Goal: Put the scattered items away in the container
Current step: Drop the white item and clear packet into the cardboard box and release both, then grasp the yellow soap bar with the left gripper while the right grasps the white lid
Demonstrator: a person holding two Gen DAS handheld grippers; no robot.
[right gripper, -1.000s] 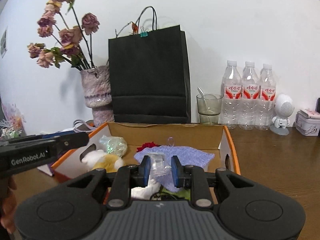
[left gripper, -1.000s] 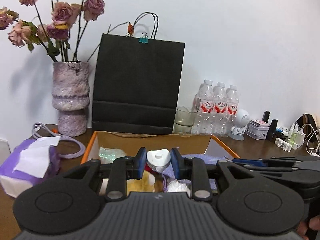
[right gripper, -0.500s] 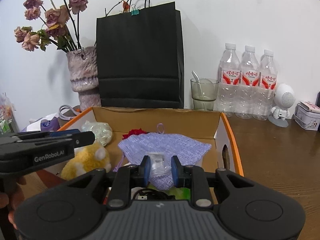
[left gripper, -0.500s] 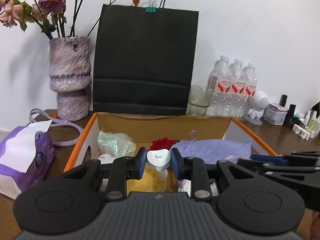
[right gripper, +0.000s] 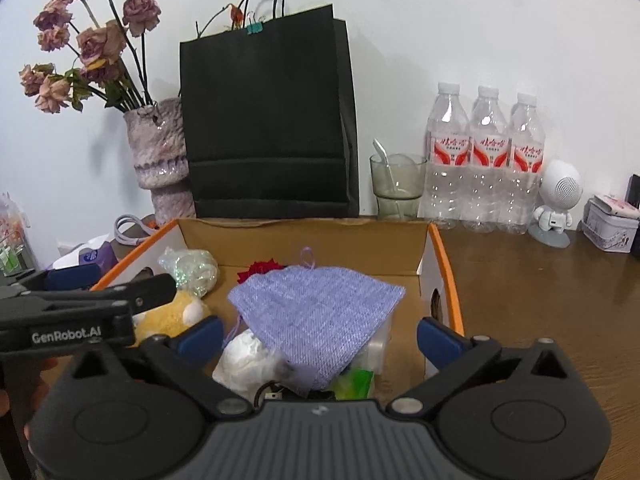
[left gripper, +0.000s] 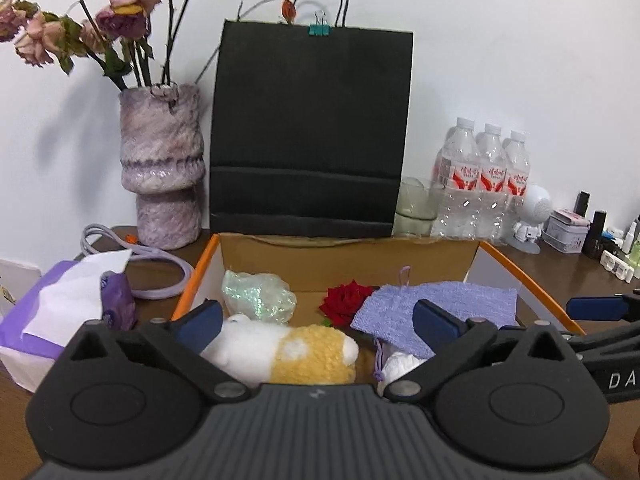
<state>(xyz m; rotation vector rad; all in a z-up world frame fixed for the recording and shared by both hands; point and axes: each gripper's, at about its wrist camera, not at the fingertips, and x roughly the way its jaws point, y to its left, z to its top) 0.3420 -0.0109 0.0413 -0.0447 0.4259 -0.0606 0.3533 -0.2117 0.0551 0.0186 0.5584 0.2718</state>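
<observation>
A dark brown wooden table (right gripper: 540, 300) stands against a plain white wall, crowded along its back edge with a black paper shopping bag (left gripper: 310, 132) clipped shut by a teal binder clip, a mottled purple vase (left gripper: 162, 164) of dried roses, a smoky glass tumbler (right gripper: 396, 186) with a spoon in it, three clear water bottles (right gripper: 484, 160) with red labels, and a small white robot-shaped figure (right gripper: 558, 204). To the left lie a purple pack of tissues (left gripper: 60, 308) and a coiled lilac cable (left gripper: 160, 272)

At the table's centre sits the open cardboard box (right gripper: 434, 276), brown inside with orange-edged white flaps, just in front of the bag. Inside it lie a yellow and white plush toy (left gripper: 296, 354), an iridescent cellophane bundle (left gripper: 256, 296), a red fabric rose (left gripper: 344, 300), a lilac woven drawstring pouch (right gripper: 316, 312) spread across the middle, a white crumpled item (right gripper: 244, 360) beside it, and a green packet (right gripper: 354, 384) near the front wall

The left gripper (left gripper: 316, 324) hangs over the box's near-left part, its jaws just sprung wide with nothing pinched, the plush lying below them. The right gripper (right gripper: 318, 336) hangs over the near-right part, its jaws likewise just flung apart and empty, the pouch beneath them
</observation>
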